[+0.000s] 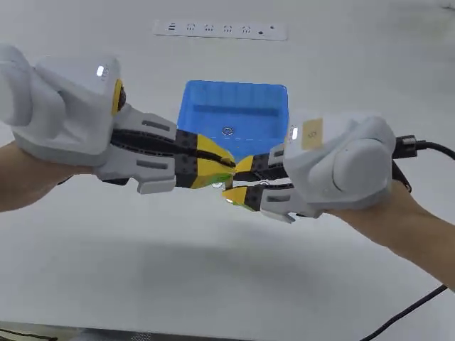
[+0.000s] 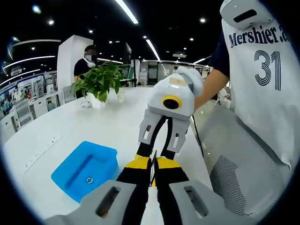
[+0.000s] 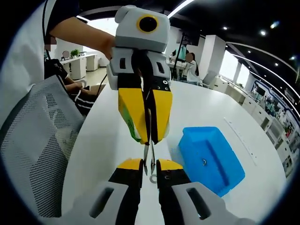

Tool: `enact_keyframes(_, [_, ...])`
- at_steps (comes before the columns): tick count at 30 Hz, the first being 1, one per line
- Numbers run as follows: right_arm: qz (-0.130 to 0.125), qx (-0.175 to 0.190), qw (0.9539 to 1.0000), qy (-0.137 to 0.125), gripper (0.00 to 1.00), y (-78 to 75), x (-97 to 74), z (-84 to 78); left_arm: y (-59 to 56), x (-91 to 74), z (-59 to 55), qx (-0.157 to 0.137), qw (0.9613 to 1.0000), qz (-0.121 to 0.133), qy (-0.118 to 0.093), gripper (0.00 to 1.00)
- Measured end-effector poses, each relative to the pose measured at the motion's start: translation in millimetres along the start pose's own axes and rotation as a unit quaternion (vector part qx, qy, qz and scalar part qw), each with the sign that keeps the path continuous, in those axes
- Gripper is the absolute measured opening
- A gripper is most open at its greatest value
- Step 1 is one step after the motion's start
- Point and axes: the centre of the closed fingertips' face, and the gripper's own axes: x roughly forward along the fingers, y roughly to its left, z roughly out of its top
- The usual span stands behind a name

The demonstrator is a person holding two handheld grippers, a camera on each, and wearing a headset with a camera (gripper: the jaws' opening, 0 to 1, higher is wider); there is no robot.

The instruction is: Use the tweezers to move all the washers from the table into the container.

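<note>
- Open-plan office, big shared floor.
- Long white table [image 2: 70,136] under the left fingers [image 2: 136,169]; socket strip [image 2: 42,152] set into it, far left of them.
- Potted plant [image 2: 98,82] on the table, beyond the fingers, up-left; white pillar [image 2: 68,56] and a standing person [image 2: 89,58] behind it.
- Mesh office chair [image 2: 234,164] just right of the fingers.
- Strip lights [image 2: 127,11] and spotlights on a dark ceiling, high above them.
- Beyond the right fingers [image 3: 169,168]: white desks [image 3: 77,63] up-left, seated person [image 3: 190,63] up-right.
</note>
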Motion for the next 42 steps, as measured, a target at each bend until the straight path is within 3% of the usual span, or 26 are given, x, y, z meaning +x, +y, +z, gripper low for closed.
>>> enact_keyframes(18, [0.005,0.037,0.9993,0.001,0.13,-8.3,14.6,-22.1,13.0,10.3,-21.6,-0.01,0.9997,-0.01,0.017,0.06])
enact_keyframes(25, [-0.001,0.046,0.9989,-0.003,0.12,-15.0,14.5,-22.0,21.2,9.6,-19.7,-0.009,0.9999,-0.002,0.009,0.06])
enact_keyframes(42, [0.002,0.054,0.9986,0.004,0.12,-13.8,15.2,-26.1,21.0,11.7,-21.3,-0.015,0.9998,-0.008,0.014,0.06])
